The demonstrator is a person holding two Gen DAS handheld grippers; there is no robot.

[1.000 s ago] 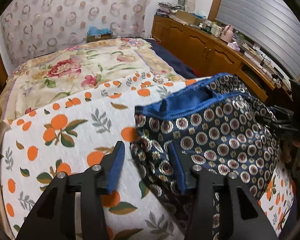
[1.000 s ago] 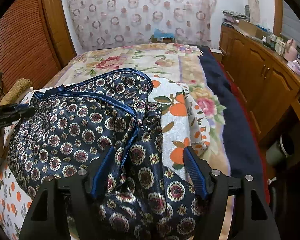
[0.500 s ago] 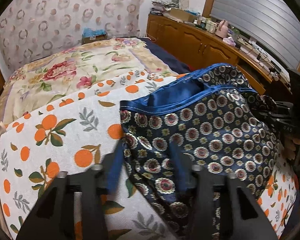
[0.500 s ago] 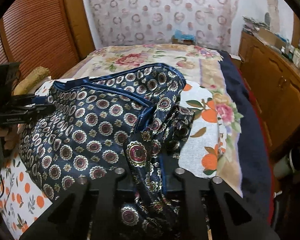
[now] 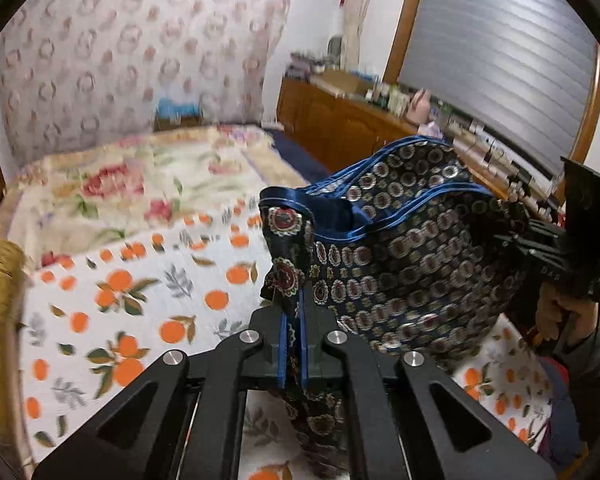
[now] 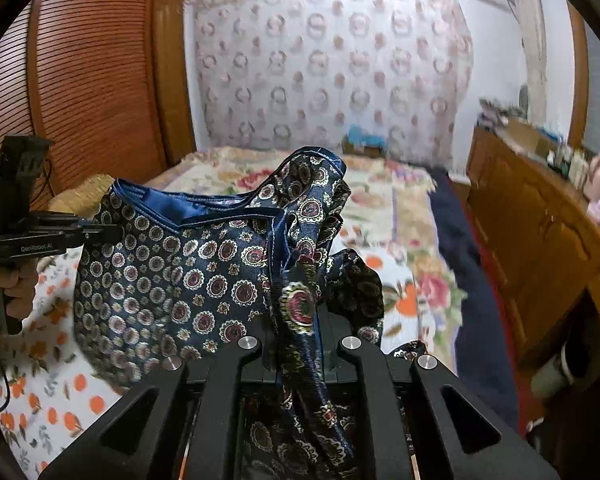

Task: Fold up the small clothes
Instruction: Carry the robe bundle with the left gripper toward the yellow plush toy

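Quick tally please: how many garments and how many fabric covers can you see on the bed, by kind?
Navy medallion-print satin garment, pinched by the left gripper and the right gripper: 1
White orange-fruit-print cover: 1
Cream rose-print blanket: 1
Plain navy sheet along the bed's edge: 1
Total: 4

Black left gripper (image 5: 292, 344) frame, silver screws, blue-edged jaws, grey sleeve (image 5: 592, 364).
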